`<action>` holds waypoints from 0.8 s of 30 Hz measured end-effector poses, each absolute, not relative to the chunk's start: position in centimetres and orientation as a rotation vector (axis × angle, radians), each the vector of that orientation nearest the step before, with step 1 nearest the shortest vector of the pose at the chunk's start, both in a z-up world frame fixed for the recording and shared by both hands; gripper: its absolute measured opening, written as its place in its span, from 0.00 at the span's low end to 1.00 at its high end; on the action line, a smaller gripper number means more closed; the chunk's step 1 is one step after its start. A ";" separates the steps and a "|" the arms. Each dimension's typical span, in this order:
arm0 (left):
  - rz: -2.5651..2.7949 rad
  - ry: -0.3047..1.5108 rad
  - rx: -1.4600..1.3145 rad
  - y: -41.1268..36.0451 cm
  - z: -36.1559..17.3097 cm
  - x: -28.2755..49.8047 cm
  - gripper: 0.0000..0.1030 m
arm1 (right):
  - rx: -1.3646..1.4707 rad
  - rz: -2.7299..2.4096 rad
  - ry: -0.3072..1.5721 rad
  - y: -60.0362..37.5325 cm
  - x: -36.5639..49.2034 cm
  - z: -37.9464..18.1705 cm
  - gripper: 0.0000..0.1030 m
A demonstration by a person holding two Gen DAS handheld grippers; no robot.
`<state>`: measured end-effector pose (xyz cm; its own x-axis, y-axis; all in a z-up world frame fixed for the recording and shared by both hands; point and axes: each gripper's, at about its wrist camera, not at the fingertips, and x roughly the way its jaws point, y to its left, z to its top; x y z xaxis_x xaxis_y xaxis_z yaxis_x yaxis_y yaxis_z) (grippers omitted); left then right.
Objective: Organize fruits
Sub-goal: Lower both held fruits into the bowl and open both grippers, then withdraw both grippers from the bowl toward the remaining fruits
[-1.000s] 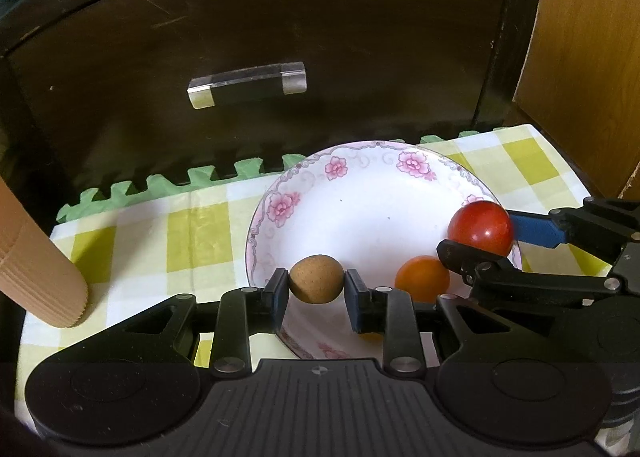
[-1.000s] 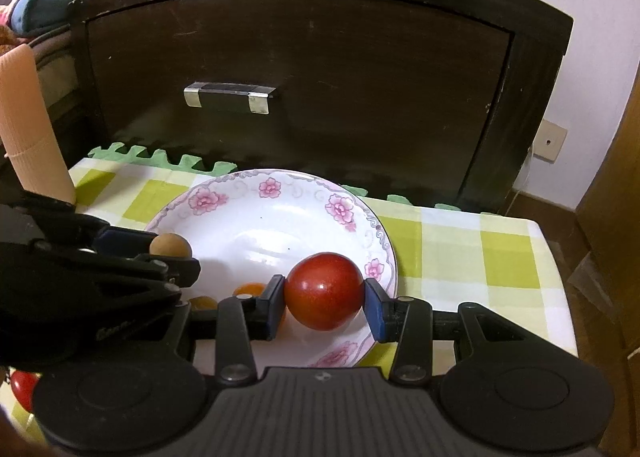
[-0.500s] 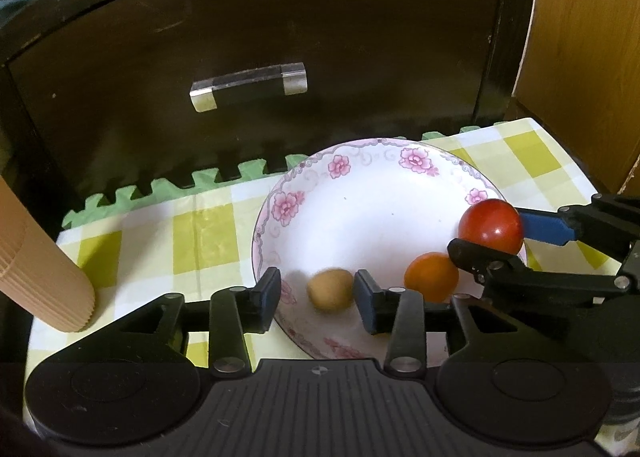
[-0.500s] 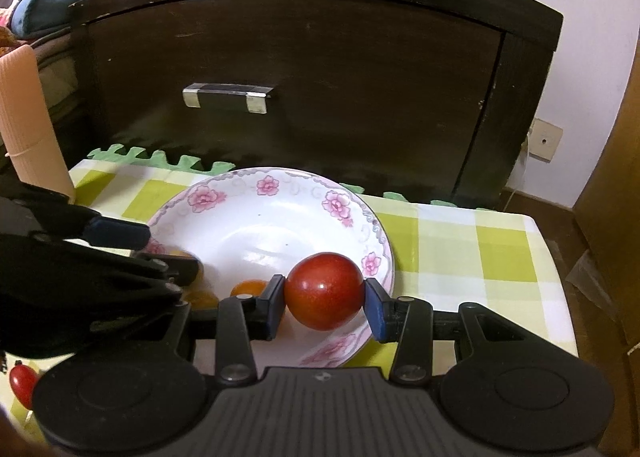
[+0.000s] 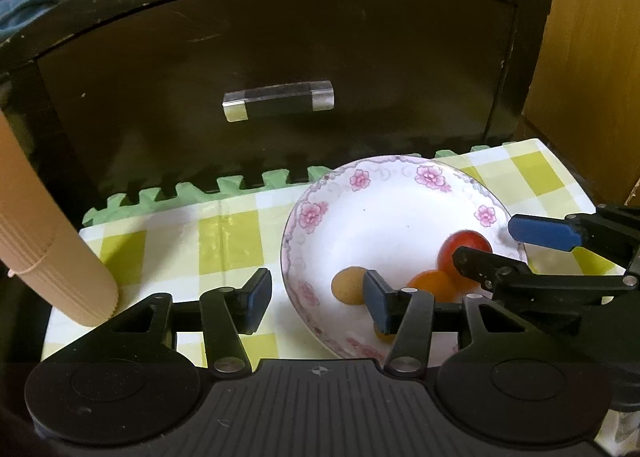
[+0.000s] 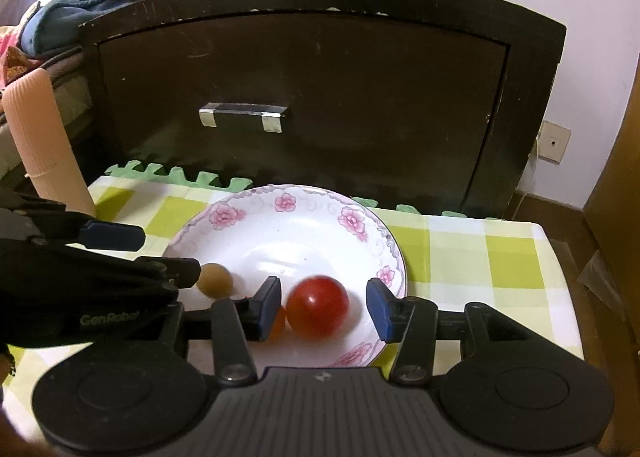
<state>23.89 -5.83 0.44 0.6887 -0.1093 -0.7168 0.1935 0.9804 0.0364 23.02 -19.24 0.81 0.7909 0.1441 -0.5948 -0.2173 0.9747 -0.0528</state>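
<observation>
We note first what is obscured. In the left wrist view the right claw's near finger crosses the red tomato, and the left claw's right pad covers part of the orange fruit; a further small yellowish piece below that pad is too hidden to name. In the right wrist view the tomato is blurred and the orange fruit shows only as a sliver behind the right claw's left pad.

All three fruits lie inside the floral bowl: the brown fruit nearest its left wall, the orange one at centre-front, the tomato touching it on the right.

The bowl sits on the checked cloth of the desk, its far rim close to the dark drawer front. Left of the bowl the cloth lies bare up to the ribbed beige roll; right of it bare cloth runs to the desk edge.

Left claw: spread wide, gripping nothing, straddling the bowl's left rim. Right claw: spread, pads clear of the tomato on both sides, low over the bowl's front.
</observation>
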 end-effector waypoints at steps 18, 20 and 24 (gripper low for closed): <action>-0.190 0.744 0.099 -4.9 3.2 17.8 0.57 | -0.145 0.180 0.616 -18.4 17.1 3.8 0.44; -0.187 0.739 0.103 -4.8 3.4 17.2 0.57 | -0.141 0.183 0.619 -18.2 16.4 3.9 0.44; -0.187 0.734 0.108 -4.7 3.7 16.1 0.56 | -0.138 0.188 0.614 -17.7 14.9 4.2 0.44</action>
<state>16.06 -4.67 3.70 0.7271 -0.1313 -0.6738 0.2066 0.9779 0.0324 14.92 -17.74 4.21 0.8009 0.1342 -0.5836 -0.2160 0.9737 -0.0726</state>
